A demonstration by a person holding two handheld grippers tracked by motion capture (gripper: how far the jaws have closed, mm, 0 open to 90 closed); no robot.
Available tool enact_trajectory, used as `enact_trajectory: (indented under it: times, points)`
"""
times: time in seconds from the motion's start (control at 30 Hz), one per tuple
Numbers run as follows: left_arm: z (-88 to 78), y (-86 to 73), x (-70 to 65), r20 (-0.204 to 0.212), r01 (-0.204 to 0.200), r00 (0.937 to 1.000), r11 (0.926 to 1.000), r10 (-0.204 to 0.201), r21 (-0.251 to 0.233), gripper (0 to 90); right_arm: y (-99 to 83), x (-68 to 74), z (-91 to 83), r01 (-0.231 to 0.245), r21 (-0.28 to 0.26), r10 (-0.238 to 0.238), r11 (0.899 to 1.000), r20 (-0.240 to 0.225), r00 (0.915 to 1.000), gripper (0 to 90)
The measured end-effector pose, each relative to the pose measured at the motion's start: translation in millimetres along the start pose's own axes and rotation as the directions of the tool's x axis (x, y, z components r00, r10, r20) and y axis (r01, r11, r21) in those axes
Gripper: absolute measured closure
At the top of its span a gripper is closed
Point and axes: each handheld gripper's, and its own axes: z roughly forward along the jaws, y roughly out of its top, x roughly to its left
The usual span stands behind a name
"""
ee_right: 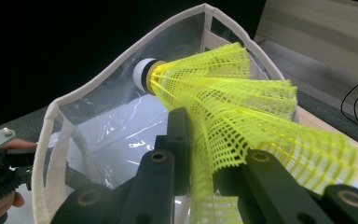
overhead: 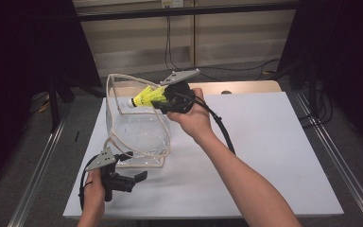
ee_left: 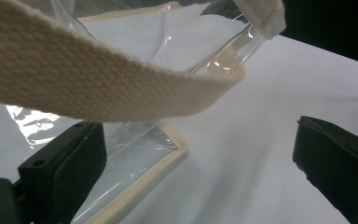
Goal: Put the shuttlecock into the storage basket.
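1. My right tongs [ee_right: 200, 158] are clamped on the yellow mesh skirt of a shuttlecock [ee_right: 233, 107], its white cork pointing away from me over the bag's mouth.
2. In the high view, the right tongs [overhead: 163, 101] hold the shuttlecock [overhead: 144, 98] tilted, cork leading, at the upper rim of the clear bag [overhead: 137, 127].
3. The bag stands on the white worktop [overhead: 264, 156], its mouth open towards the right tongs, edged in cream webbing.
4. My left tongs [overhead: 139, 177] sit low at the bag's near corner, jaws apart and gripping nothing.
5. In the left gripper view, the bag's cream strap [ee_left: 88, 84] loops across just above the open jaws, and the bag's bottom edge [ee_left: 168, 158] lies beside the left jaw.
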Motion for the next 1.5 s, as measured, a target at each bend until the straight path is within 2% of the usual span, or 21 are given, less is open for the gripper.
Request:
enact_trajectory:
  times: [0.37, 0.53, 0.57, 0.6, 0.7, 1.07, 1.5]
  points:
    - [0.2, -0.2, 0.4, 0.011, -0.004, 0.9999, 1.0, 0.004, 0.002, 2.9, 1.9, 14.6, 14.2, 0.042, 0.028, -0.041, 0.999, -0.011, 0.9991, 79.6]
    - [-0.5, 0.0, 0.5, 0.012, -0.005, 0.9999, 1.0, 0.005, 0.002, 2.9, 0.7, 17.3, 20.8, 0.038, 0.035, -0.038, 0.999, -0.016, 0.9992, 79.6]
    - [-0.7, 0.0, 0.1, -0.002, -0.003, 1.0, 1.0, 0.003, 0.001, 2.9, 0.3, 18.1, 22.0, 0.039, 0.036, -0.038, 0.999, -0.018, 0.9991, 79.6]
    - [-0.7, 0.0, 0.8, 0.011, -0.002, 0.9999, 1.0, 0.002, -0.003, 2.9, 0.1, 19.0, 23.4, 0.041, 0.04, -0.04, 0.998, -0.019, 0.999, 79.7]
    - [-1.0, 0.2, 0.8, 0.011, -0.003, 0.9999, 1.0, 0.003, -0.005, 2.9, 0.1, 22.3, 26.6, 0.047, 0.044, -0.046, 0.998, -0.026, 0.9986, 79.7]
    - [-1.3, 0.3, 0.5, 0.013, -0.001, 0.9999, 1.0, 0.001, -0.007, 2.9, -0.5, 31.3, 38.9, 0.072, 0.066, -0.072, 0.995, -0.009, 0.9974, 79.6]
    - [-2.2, 0.1, 0.5, -0.001, -0.004, 1.0, 1.0, 0.004, -0.004, 2.9, -2.4, 40.6, 54.7, 0.09, 0.084, -0.089, 0.992, -0.021, 0.9958, 79.6]
